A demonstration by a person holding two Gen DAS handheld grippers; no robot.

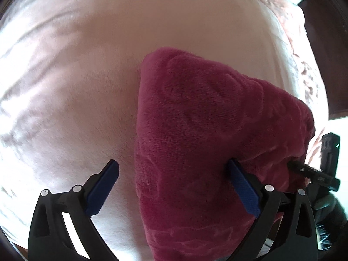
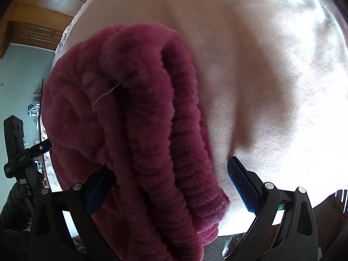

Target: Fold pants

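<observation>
The magenta fleece pants [image 1: 206, 130] lie folded in a thick bundle on the pale bed sheet [image 1: 76, 87]. My left gripper [image 1: 173, 163] stands wide open over the bundle's left edge. One blue pad [image 1: 104, 187] hangs over bare sheet and the other pad [image 1: 243, 189] rests against the fleece. In the right wrist view the ribbed waistband layers [image 2: 152, 130] run between the fingers of my right gripper [image 2: 169, 165]. It is open: one pad [image 2: 241, 187] stands clear over the sheet [image 2: 271, 87], the other is partly hidden behind the cloth.
The right gripper [image 1: 313, 171] shows at the bundle's far corner, and the left gripper [image 2: 26, 152] at the left edge of the right wrist view. A patterned cover [image 1: 304, 65] lines the bed's edge. Wooden furniture [image 2: 43, 0] stands beyond the bed.
</observation>
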